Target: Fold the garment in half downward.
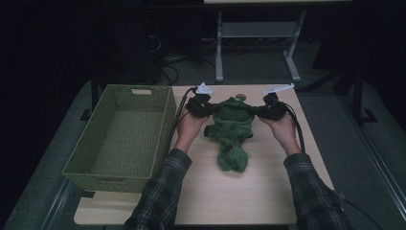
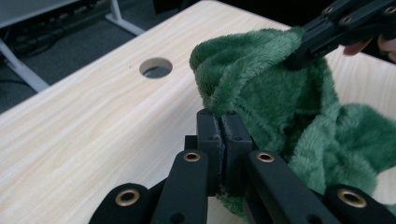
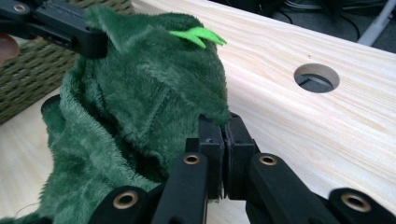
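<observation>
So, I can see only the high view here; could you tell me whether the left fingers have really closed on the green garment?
Observer: Yes, the left gripper is shut on a fold of the green fleece garment.
Operator: And the right one, please?
Observer: The right gripper pinches the garment's edge the same way.
Operator: Is anything on the fabric?
Observer: A bright green tag sticks up near the top edge.
</observation>
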`<state>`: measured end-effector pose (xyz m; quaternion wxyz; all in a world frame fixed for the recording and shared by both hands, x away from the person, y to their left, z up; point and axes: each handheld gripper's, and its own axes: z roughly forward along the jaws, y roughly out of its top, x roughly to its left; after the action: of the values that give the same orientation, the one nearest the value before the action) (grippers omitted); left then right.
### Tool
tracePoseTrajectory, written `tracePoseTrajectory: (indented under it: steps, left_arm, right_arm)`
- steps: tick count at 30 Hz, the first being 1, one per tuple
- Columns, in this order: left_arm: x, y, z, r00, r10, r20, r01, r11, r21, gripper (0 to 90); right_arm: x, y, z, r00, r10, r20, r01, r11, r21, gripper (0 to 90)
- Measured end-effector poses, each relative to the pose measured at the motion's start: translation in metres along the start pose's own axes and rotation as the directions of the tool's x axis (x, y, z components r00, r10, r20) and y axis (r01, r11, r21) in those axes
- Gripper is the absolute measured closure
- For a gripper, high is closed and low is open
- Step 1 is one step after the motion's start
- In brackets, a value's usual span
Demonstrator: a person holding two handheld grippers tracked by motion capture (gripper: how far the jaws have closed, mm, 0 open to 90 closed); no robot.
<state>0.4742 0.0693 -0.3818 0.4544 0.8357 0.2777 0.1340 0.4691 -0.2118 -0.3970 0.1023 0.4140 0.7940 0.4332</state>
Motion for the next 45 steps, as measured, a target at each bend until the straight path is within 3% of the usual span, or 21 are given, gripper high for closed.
tracePoseTrajectory:
  steps: [6,17,26,29,32,40,45]
  left_arm:
    - [-0.020,-0.001,-0.017,0.9993,0.029,0.024,-0.028,0.9978,-0.060,88.1]
    - [-0.047,-0.015,-0.039,0.9957,0.074,0.056,-0.068,0.9924,-0.102,87.8]
    - [-0.067,-0.032,-0.050,0.9912,0.106,0.080,-0.097,0.9894,-0.108,87.5]
    - [-0.072,-0.040,-0.054,0.9894,0.113,0.091,-0.103,0.9889,-0.107,87.3]
    - [-0.075,-0.048,-0.058,0.9877,0.123,0.096,-0.114,0.9887,-0.098,87.3]
    - [-0.089,-0.068,-0.066,0.9794,0.164,0.118,-0.155,0.9847,-0.079,87.2]
    - [-0.098,-0.081,-0.067,0.9740,0.191,0.122,-0.184,0.9805,-0.069,87.2]
  right_arm:
    - [0.008,-0.008,-0.011,0.9989,-0.030,-0.036,0.029,0.9986,-0.044,87.5]
    - [0.023,-0.028,-0.030,0.9929,-0.085,-0.083,0.077,0.9926,-0.094,87.1]
    - [0.047,-0.042,-0.044,0.9820,-0.161,-0.098,0.150,0.9821,-0.114,86.6]
    - [0.054,-0.047,-0.048,0.9792,-0.164,-0.119,0.153,0.9829,-0.104,86.3]
    - [0.060,-0.052,-0.052,0.9760,-0.184,-0.116,0.170,0.9777,-0.124,86.3]
    - [0.073,-0.069,-0.055,0.9708,-0.194,-0.142,0.182,0.9791,-0.091,86.0]
    - [0.082,-0.083,-0.053,0.9641,-0.221,-0.148,0.211,0.9746,-0.074,86.0]
